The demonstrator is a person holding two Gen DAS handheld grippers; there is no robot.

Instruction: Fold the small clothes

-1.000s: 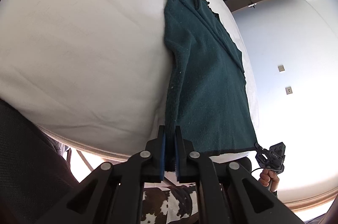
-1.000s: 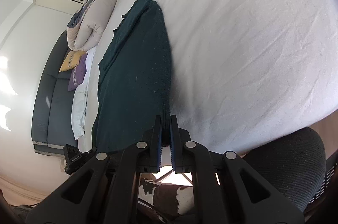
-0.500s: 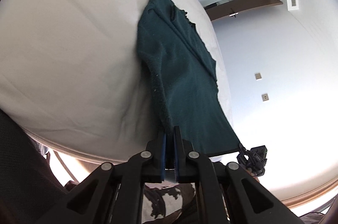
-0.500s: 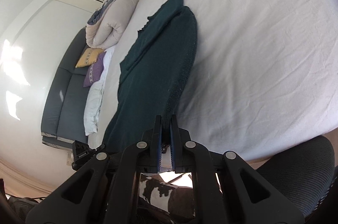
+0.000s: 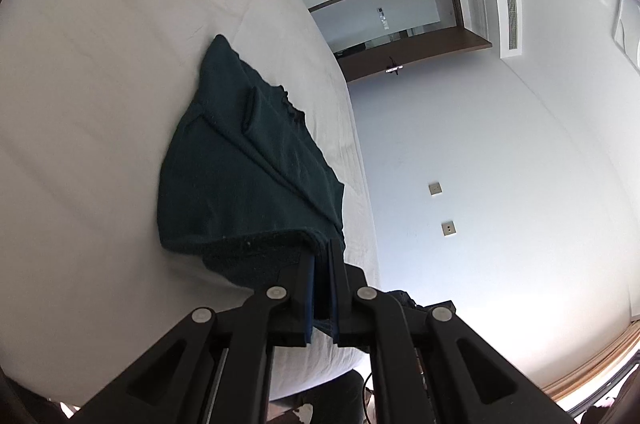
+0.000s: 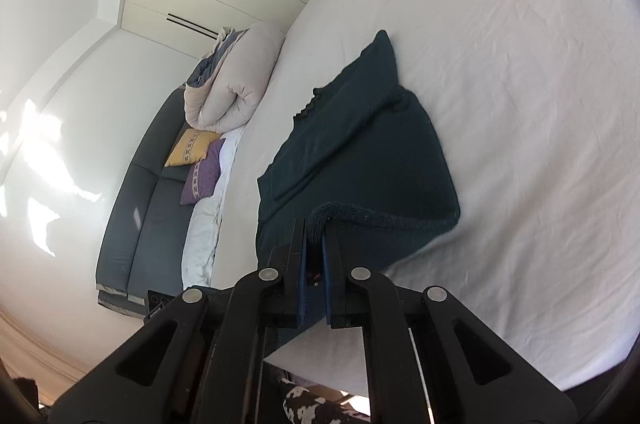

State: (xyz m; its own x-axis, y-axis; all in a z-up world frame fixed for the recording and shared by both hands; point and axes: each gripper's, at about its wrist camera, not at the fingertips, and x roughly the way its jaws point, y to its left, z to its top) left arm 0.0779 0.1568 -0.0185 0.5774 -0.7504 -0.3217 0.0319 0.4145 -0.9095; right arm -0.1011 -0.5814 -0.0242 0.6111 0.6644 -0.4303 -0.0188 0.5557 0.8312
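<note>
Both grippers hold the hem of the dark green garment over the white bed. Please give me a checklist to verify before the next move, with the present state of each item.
1. left gripper shut on the dark green garment: ok.
2. right gripper shut on the same hem: ok.
3. Hem carried over the garment's body, fold begun: ok.
4. Hem edge straight between grippers: cannot tell.
5. Garment fully on the white bed: ok.
6. Sleeve tucked flat: not ok, it bulges.

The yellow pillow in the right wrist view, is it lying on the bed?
No, the yellow pillow lies on the dark sofa beside the bed.
</note>
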